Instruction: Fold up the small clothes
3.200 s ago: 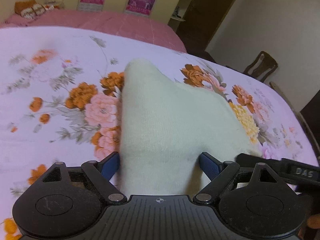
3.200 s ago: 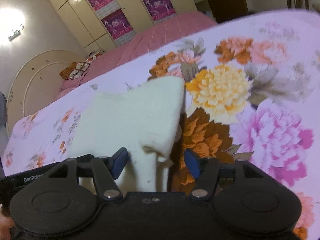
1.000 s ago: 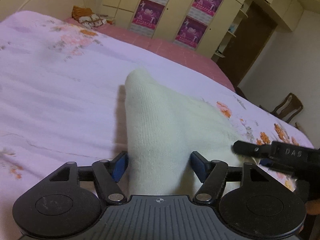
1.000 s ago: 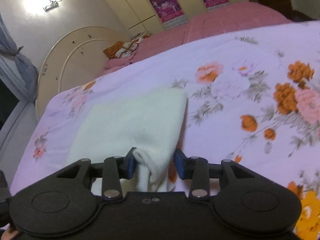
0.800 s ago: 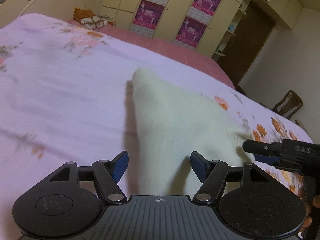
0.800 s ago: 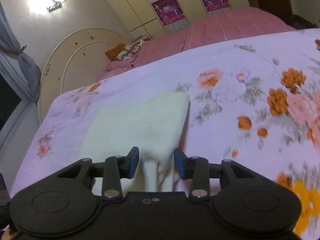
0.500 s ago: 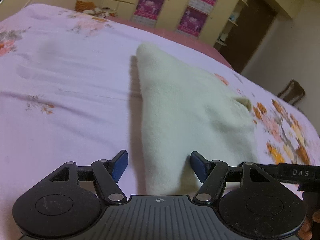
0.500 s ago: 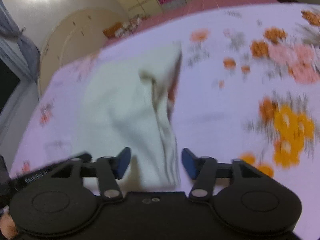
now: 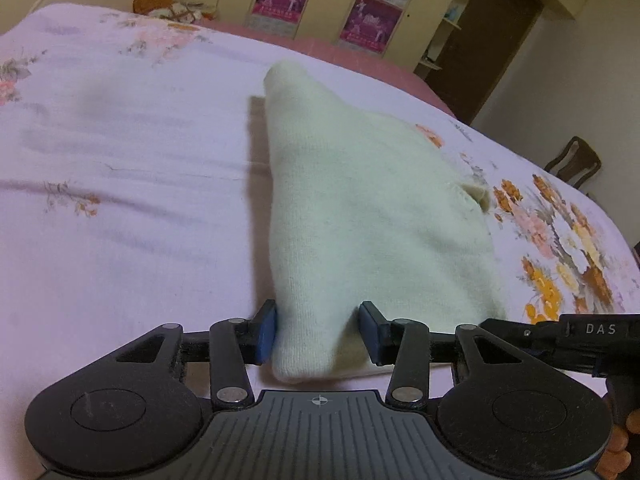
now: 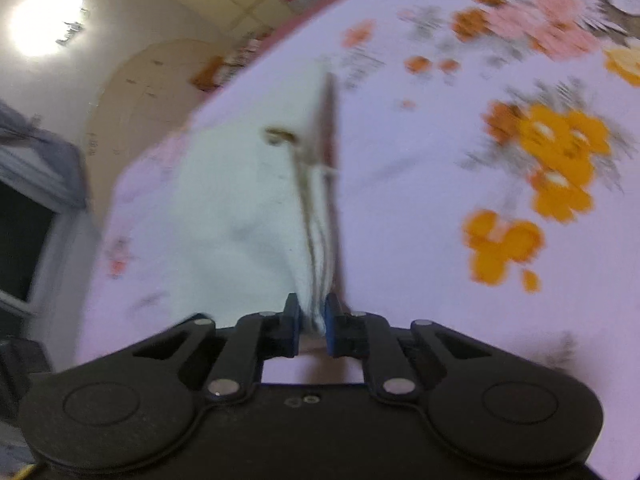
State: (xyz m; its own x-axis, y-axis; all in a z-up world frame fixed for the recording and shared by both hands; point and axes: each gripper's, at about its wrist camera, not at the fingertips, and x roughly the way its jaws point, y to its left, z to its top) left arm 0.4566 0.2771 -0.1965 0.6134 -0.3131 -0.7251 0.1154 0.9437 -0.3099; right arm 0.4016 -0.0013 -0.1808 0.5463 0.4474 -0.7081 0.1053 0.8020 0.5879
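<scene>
A small cream knit garment point(image 9: 360, 208) lies folded on the lilac floral bedsheet point(image 9: 120, 200). In the left wrist view its near left corner sits between the blue pads of my left gripper point(image 9: 318, 330), whose jaws stand apart around the cloth. In the right wrist view, which is blurred, my right gripper point(image 10: 310, 326) is shut on the garment's point(image 10: 240, 216) near right edge, where stacked layers show. The right gripper's body point(image 9: 580, 336) shows at the lower right of the left wrist view.
The bedsheet point(image 10: 440, 200) spreads around the garment, with orange and pink flowers to the right point(image 9: 560, 248). A pink bed point(image 9: 360, 56), wardrobe doors with posters point(image 9: 368, 12) and a wooden chair point(image 9: 576, 160) lie beyond.
My right gripper has closed on the garment's right edge after standing open half a second ago. My left gripper's jaws have narrowed around the left corner. The garment has settled flatter.
</scene>
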